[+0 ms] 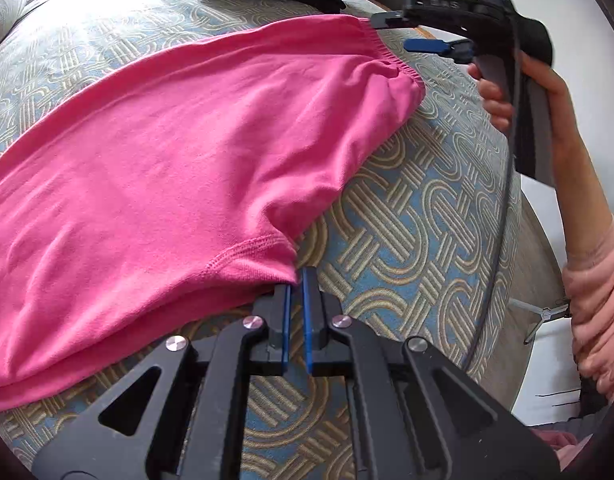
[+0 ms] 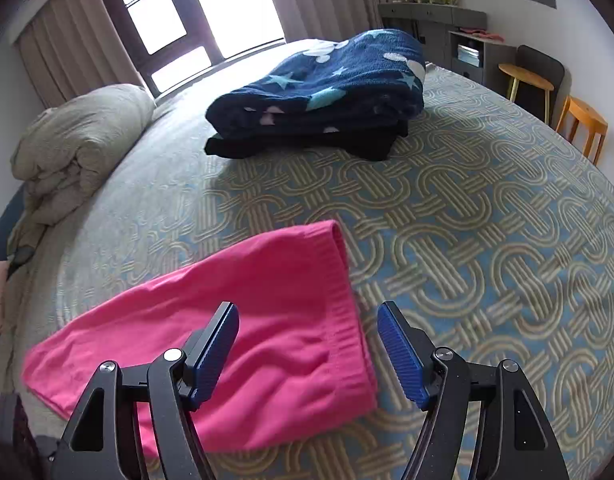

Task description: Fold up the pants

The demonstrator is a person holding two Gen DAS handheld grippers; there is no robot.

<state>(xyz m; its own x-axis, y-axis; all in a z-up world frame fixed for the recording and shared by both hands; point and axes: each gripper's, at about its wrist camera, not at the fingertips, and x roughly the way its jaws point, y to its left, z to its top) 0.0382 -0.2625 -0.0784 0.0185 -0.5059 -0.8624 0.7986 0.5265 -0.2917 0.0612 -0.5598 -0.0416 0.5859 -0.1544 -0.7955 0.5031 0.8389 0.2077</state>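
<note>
Left gripper (image 1: 295, 280) near edge of bed (image 1: 407, 240), fingers closed, pinching corner of pink pants (image 1: 179, 160). Pants flat on bed, seemingly folded lengthwise once. Right gripper (image 2: 307, 332) hovers over waistband (image 2: 347, 320), fingers wide apart, holding nothing. Step: taking corners for crosswise fold. Next: right closes on waistband. Far: stacked folded clothes (image 2: 319, 92).

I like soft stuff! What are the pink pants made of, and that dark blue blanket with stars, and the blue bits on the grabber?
The pink pants look like thin, matte cotton knit: soft wrinkles, stitched hems.
The dark blue blanket looks like fuzzy fleece: its surface is nappy and thick.
The blue pads on the right gripper look like ribbed rubber or plastic: fine grooves run across them. I cannot tell which.
</note>
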